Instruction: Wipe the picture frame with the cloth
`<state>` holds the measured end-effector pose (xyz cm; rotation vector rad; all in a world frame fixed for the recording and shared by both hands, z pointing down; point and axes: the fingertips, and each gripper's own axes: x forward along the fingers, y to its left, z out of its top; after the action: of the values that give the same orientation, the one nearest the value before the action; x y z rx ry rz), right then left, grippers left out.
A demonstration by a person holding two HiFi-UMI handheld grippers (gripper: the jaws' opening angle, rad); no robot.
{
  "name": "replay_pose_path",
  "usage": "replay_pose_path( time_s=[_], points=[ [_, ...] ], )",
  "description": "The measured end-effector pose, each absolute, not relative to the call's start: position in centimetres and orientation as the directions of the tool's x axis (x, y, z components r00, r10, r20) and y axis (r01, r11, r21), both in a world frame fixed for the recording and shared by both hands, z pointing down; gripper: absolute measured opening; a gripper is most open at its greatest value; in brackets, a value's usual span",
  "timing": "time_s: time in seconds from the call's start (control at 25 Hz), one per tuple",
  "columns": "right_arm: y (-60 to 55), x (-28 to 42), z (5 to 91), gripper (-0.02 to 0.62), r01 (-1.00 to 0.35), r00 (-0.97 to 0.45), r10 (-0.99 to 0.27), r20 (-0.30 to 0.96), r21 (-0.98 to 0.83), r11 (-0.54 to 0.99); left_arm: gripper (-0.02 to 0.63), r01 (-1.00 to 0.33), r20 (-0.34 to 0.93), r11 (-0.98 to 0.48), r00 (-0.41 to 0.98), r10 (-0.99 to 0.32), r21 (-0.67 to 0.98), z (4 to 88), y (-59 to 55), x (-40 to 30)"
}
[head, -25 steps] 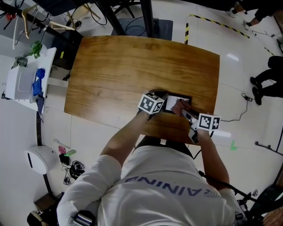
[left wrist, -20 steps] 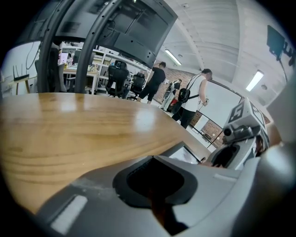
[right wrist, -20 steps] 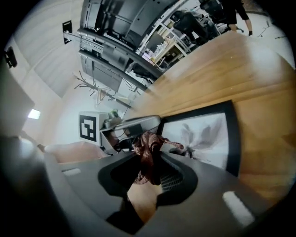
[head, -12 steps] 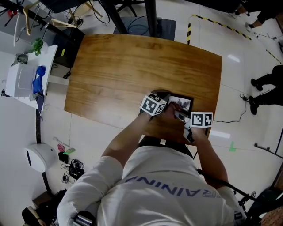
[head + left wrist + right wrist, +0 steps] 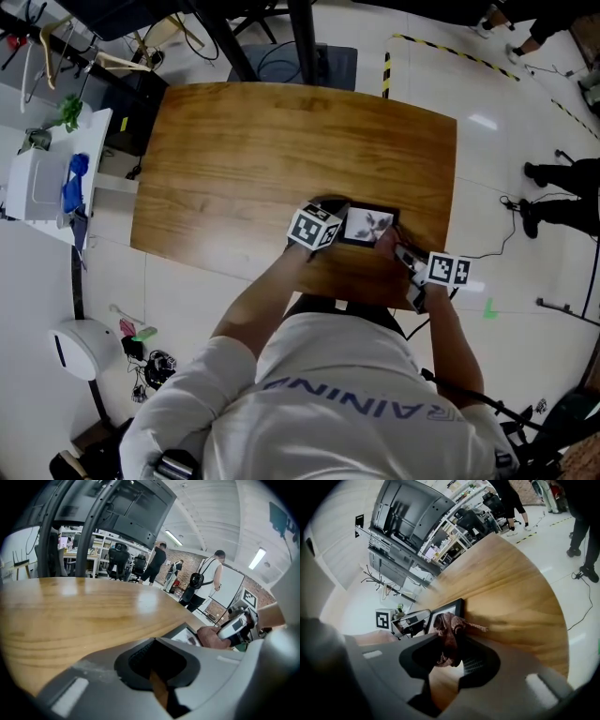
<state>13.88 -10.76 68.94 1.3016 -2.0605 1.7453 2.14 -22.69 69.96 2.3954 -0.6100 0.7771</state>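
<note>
Picture frame (image 5: 366, 223) lies face up on the desk (image 5: 281, 141), close to the edge on my side, right of centre. Cloth (image 5: 448, 637) is reddish-brown and bunched, pinched between both jaws of my right claw (image 5: 450, 649). Its far end rests on the near part of the frame.

Only the right gripper view shows that pinch clearly. In the head view it's just a reddish smudge at the frame's lower right corner.

Left claw (image 5: 157, 663) has its jaws pressed nearly together. A thin slit shows desk wood, with nothing between them. The head view puts it at the frame's left edge; can't tell if it's touching. The left gripper view shows a frame corner poking out past the jaw, with the cloth and right claw just beyond.

Two people (image 5: 211, 581) stand past the far end of the desk, seen best in the left gripper view. A white cart (image 5: 47, 173) left of the desk shows in the head view alone.
</note>
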Motion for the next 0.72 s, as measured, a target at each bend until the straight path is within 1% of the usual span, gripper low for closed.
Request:
replay_pose_path(
  time_s=[0.2, 0.36, 0.4, 0.52, 0.72],
  points=[
    [-10.2, 14.9, 70.2, 0.117, -0.688, -0.576, -0.55, 0.605, -0.722, -0.074, 0.006, -0.561, 0.639, -0.758, 0.725, -0.258, 0.331, 71.0, -22.7, 1.6],
    [-10.9, 16.8, 68.9, 0.115, -0.706, -0.491, -0.649, 0.581, -0.702, -0.093, 0.006, -0.543, 0.63, -0.778, 0.733, -0.254, 0.318, 71.8, -22.6, 1.4],
    [-11.1, 17.6, 67.8, 0.115, -0.715, -0.465, -0.681, 0.566, -0.693, -0.088, 0.006, -0.557, 0.623, -0.77, 0.731, -0.278, 0.31, 70.9, -22.6, 1.1],
    [-11.8, 20.4, 62.7, 0.115, -0.739, -0.406, -0.786, 0.467, -0.674, -0.019, 0.006, -0.631, 0.549, -0.727, 0.722, -0.422, 0.271, 66.8, -23.5, -0.3],
    [-13.4, 25.5, 52.1, 0.114, -0.838, -0.289, -0.914, 0.285, -0.537, 0.097, 0.006, -0.654, 0.377, -0.706, 0.747, -0.547, 0.272, 55.7, -23.8, -1.1]
  ],
)
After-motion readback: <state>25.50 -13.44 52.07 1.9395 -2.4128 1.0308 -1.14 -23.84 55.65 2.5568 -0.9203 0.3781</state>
